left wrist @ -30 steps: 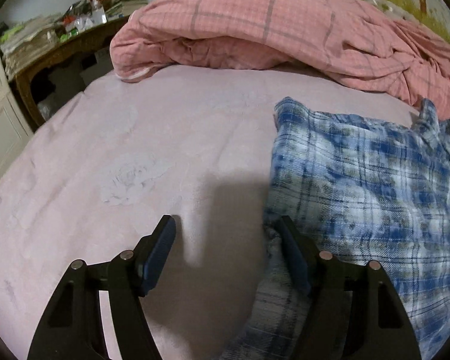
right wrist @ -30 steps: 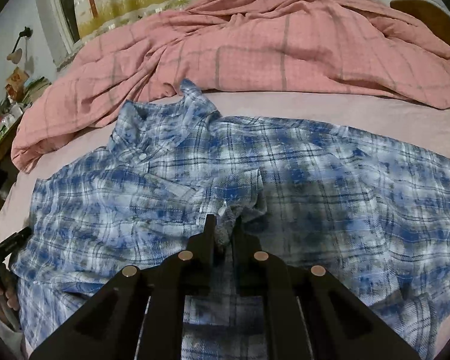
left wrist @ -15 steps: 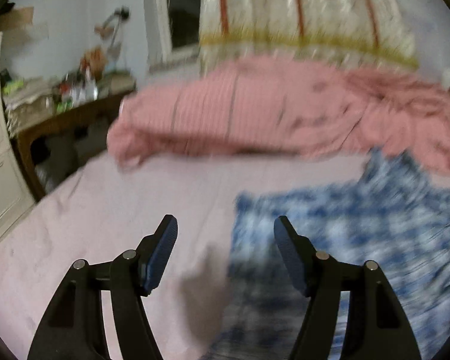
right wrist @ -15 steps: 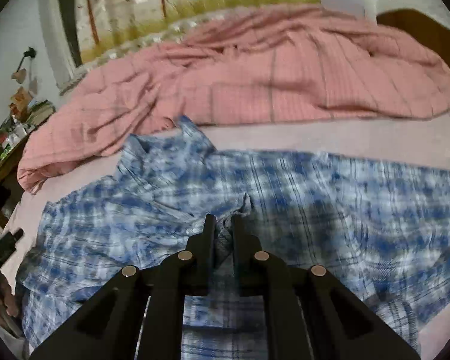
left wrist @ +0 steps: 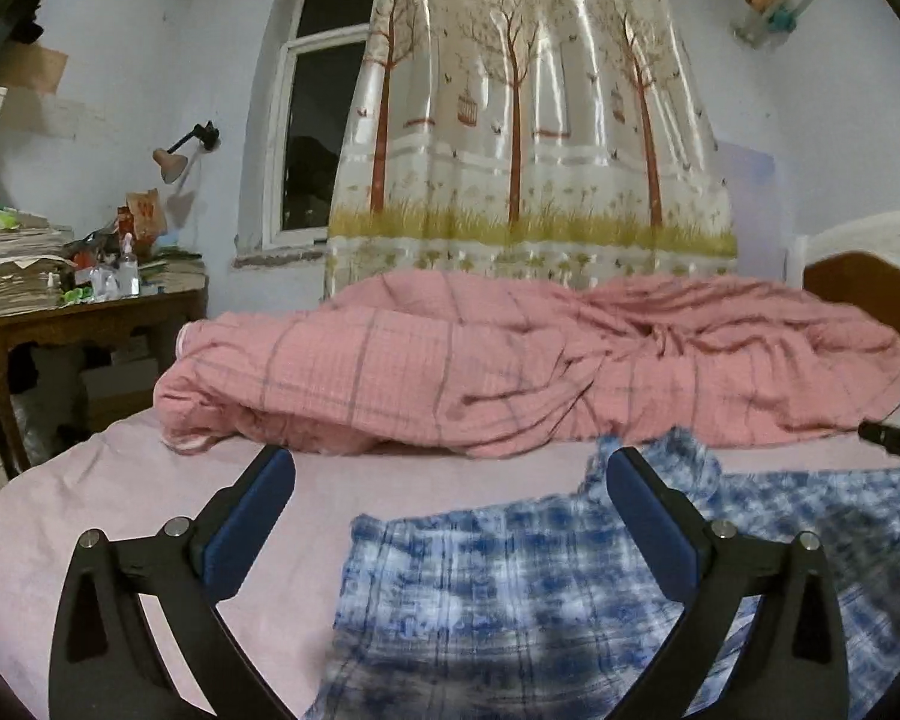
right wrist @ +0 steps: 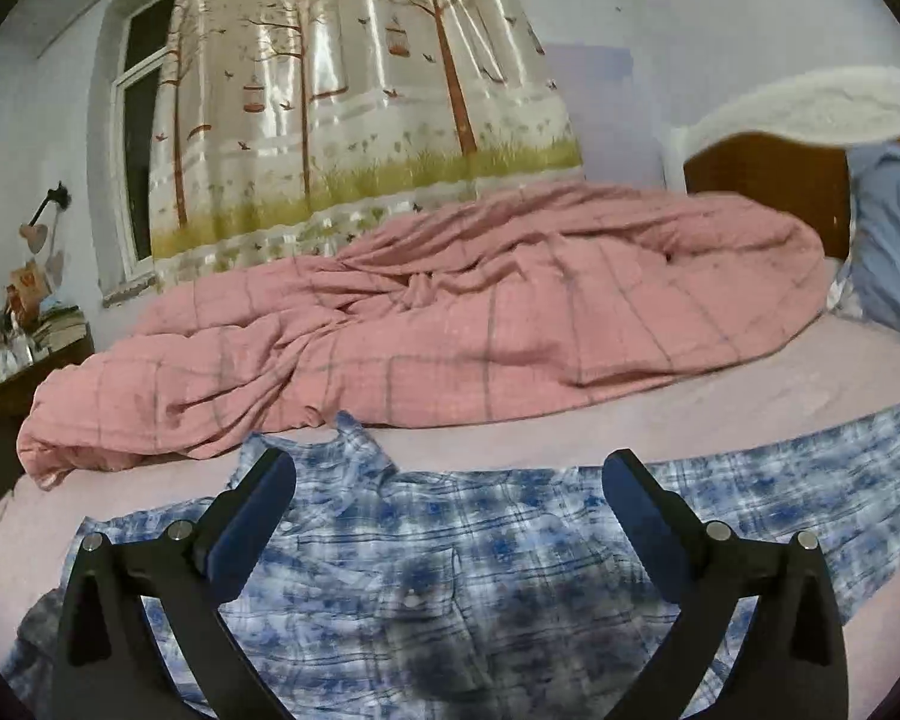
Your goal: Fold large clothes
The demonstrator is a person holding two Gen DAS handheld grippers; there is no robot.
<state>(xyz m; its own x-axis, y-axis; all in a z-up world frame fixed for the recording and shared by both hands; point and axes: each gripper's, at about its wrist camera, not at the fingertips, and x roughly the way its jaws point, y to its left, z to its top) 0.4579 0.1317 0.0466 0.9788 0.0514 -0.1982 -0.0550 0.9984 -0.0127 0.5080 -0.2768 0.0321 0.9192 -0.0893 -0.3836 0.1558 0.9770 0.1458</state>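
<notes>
A blue and white plaid shirt (right wrist: 450,576) lies spread flat on the pink bed sheet (right wrist: 660,420), collar toward the far side and chest pocket up. It also shows in the left wrist view (left wrist: 510,588), lying at the lower right. My right gripper (right wrist: 450,486) is open and empty, raised above the shirt's middle. My left gripper (left wrist: 450,480) is open and empty, raised above the shirt's left edge. The tip of the right tool (left wrist: 897,441) shows at the right edge of the left wrist view.
A bunched pink checked quilt (left wrist: 510,366) lies across the far side of the bed. A cluttered wooden table (left wrist: 90,312) stands at the left. A headboard (right wrist: 768,180) and a blue pillow (right wrist: 894,240) are at the right. A tree-print curtain (left wrist: 528,120) hangs behind.
The right gripper has opened and let go of the shirt fold it was pinching. Both grippers have lifted and tilted up, so the wall and curtain now show.
</notes>
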